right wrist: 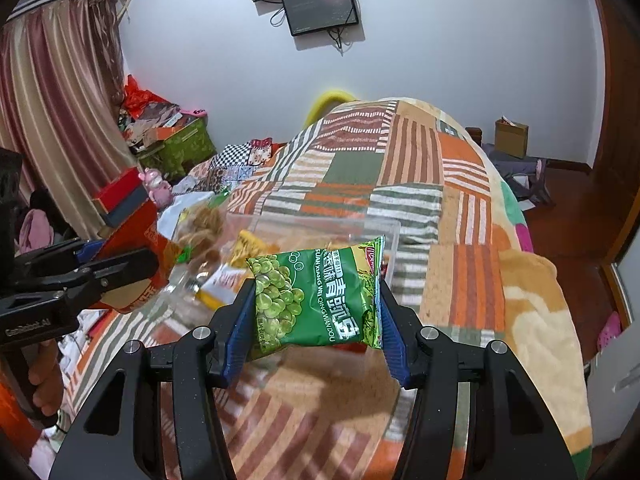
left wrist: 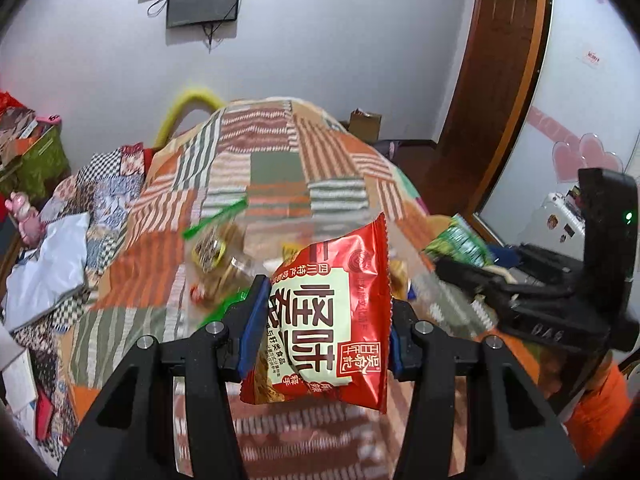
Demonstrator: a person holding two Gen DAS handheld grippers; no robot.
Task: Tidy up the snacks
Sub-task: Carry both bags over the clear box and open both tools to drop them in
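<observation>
Both grippers were pointed down at an angle over the bed (left wrist: 276, 168), each with a snack in it. The left gripper (left wrist: 322, 320) had its blue pads clamped on a red packet (left wrist: 332, 312), which hung between the jaws at the lower middle of its view, clear of the blanket. The right gripper (right wrist: 316, 320) was squeezed on a green pea bag (right wrist: 316, 296), dead center in its own view and also off the bed. Just behind both packets sat a clear bin (right wrist: 320, 228) with more snacks, kind of blurry. A hand (right wrist: 44, 384) showed at the lower left of the right view.
</observation>
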